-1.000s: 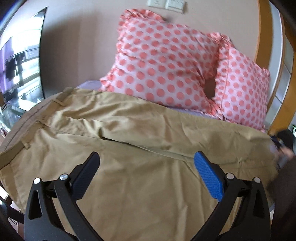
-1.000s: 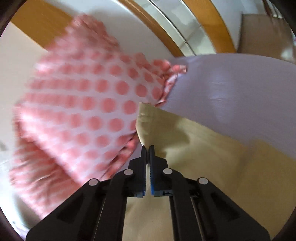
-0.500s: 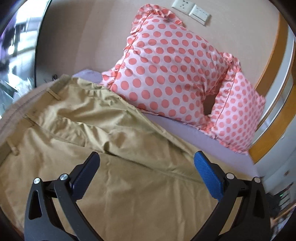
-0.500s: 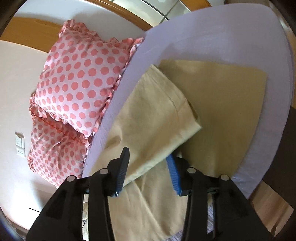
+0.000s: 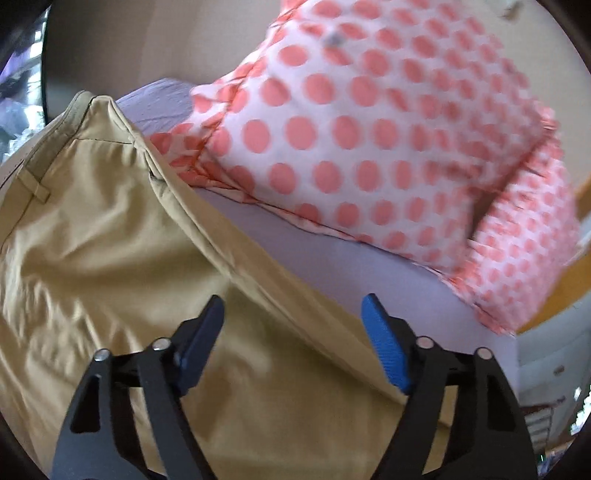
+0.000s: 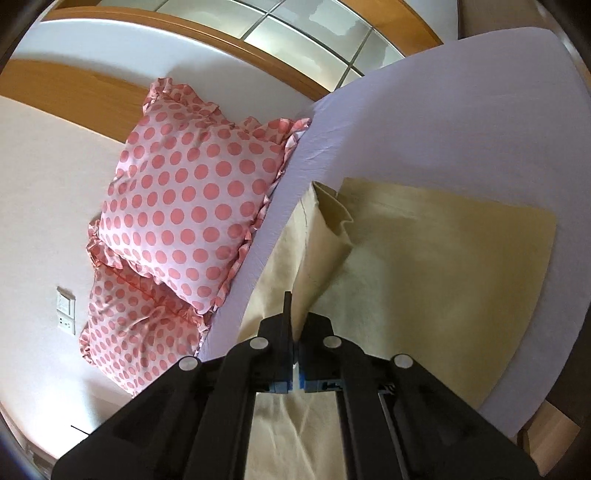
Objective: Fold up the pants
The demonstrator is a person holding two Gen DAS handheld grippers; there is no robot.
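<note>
Khaki pants (image 5: 110, 258) lie spread on a lilac bed sheet (image 5: 351, 266), waistband with a belt loop at the upper left. My left gripper (image 5: 291, 314) is open and empty, hovering over the far side seam of the pants near the thigh. In the right wrist view the pants (image 6: 424, 258) lie flat with one leg end raised. My right gripper (image 6: 293, 317) is shut on that leg's edge, lifting a fold of cloth above the other leg.
Two pink polka-dot pillows (image 5: 369, 129) lean against the wall behind the pants, also in the right wrist view (image 6: 192, 206). The sheet (image 6: 443, 110) extends past the leg ends. A wooden headboard frame (image 6: 221, 33) and wall sockets (image 6: 64, 314) lie beyond.
My right gripper opened, then shut on the upper leg's edge and holds it raised. My left gripper moved closer toward the far seam and pillows, staying open.
</note>
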